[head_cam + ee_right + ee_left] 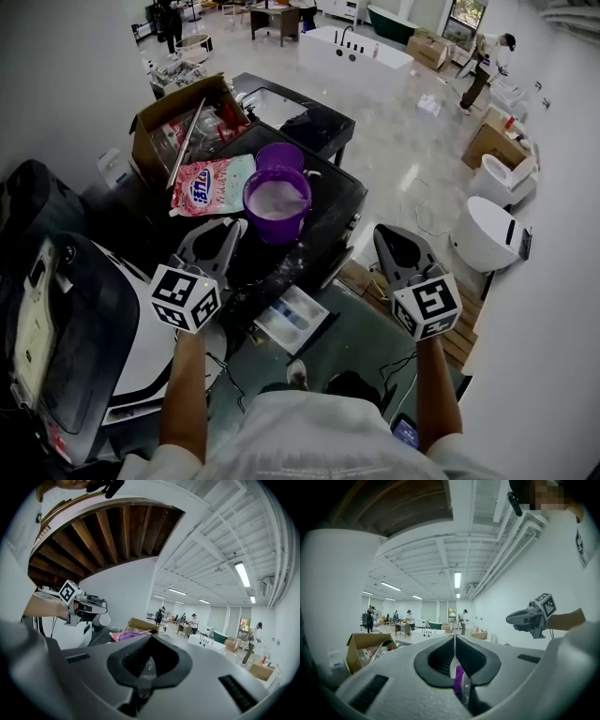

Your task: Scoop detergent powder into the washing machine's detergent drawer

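Head view: scooping looks unstarted. Left gripper (232, 228) and right gripper (385, 236) hover empty, fingers pressed together. Purple powder tub (277, 206) sits mid-frame on the worktop; the open detergent drawer (292, 319) is at lower centre.

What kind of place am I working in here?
Likely a big open hall used as a showroom or test space, not a home: a freestanding bathtub and loose toilets stand on the open floor among cardboard boxes.

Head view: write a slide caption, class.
Both shut, left gripper and right gripper hover near purple bucket of white powder beside pink bag.
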Tool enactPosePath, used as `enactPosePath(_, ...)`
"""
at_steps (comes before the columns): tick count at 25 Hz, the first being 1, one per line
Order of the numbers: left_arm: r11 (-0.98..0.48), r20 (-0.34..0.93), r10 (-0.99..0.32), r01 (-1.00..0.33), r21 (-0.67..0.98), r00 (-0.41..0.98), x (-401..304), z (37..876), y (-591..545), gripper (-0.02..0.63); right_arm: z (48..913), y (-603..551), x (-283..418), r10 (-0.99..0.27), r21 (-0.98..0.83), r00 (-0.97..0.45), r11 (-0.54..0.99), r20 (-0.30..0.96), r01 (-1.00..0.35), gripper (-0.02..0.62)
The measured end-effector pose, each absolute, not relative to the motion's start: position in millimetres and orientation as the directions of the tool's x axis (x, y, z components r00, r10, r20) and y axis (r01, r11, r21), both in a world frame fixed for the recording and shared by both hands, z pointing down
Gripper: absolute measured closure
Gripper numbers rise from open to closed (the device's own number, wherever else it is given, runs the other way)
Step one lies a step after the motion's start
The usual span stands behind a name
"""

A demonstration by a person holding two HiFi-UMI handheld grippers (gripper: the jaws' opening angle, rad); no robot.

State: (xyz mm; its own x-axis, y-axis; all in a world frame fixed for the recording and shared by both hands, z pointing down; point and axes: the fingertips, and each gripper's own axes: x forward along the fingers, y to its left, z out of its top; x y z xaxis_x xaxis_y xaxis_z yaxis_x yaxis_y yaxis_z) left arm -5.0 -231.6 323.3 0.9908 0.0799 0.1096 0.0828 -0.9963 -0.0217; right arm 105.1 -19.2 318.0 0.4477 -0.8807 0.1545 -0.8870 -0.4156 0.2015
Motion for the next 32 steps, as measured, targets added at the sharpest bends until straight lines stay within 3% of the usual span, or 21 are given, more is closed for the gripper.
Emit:
enactPosePath(8, -0.991, 0.183, 0.104, 0.117, -0.061, 0.978, 44, 333, -245, 0.591, 333, -68, 144, -0.910, 0.189, 0.374, -0.341, 0.182, -0.921, 0.592)
enactPosePath(16, -0.982, 0.196, 0.168, 0.148, 0.115, 0.966, 98, 333, -251, 0.591, 352, -119, 196, -0.952, 0.150, 0.232, -0.205, 0.198, -0.967, 0.592)
enactPosePath(23, -0.950, 0.316, 0.264, 0.188, 0.250, 0.911, 151, 355, -234, 0.591, 371, -155, 244, -0.973, 0.088, 0.060, -0.041, 0.225, -0.995, 0.592)
enactPosePath(26, -0.969, 0.411, 0.212, 0.136, 0.205, 0.887, 167, 370, -242, 0.591, 379, -170, 257, -0.972, 0.063, -0.019, 0.034, 0.234, -0.997, 0.592)
enactPosePath(32, -0.975, 0.619, 0.223, 0.158, 0.158, 0.753, 188, 413, -235, 0.591, 393, -189, 272, -0.959, 0.022, -0.136, 0.146, 0.250, -0.989, 0.592)
